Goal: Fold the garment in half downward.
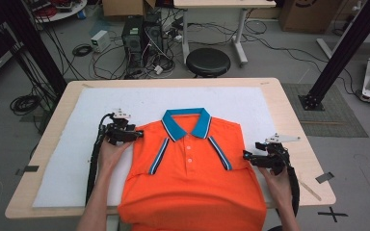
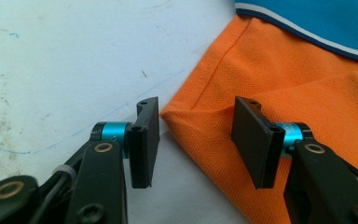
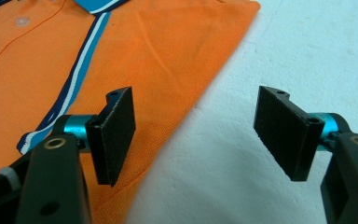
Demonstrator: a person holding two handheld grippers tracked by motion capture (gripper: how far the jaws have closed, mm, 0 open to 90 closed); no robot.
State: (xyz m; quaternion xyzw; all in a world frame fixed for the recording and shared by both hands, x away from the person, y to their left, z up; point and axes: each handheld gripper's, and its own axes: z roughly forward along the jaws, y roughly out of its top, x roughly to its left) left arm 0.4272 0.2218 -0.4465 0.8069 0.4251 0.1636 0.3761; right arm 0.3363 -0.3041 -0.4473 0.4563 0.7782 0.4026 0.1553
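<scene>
Left gripper (image 2: 196,140) astride polo shirt (image 2: 279,88) corner

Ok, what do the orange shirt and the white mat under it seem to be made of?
The orange shirt looks like knitted piqué fabric, matte: a fine dimpled weave and stitched seams show in the left gripper view; the fibre cannot be told. The white mat looks like foam or felt sheet, matte with a slightly pebbled surface, scuffed and pen-marked near the left hand-held gripper. Which of the two stays open.

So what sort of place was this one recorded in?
Probably a lab or workshop, not a home: a desktop computer and loose cables lie on the floor beyond the table, and a black metal frame post stands beside it.
</scene>
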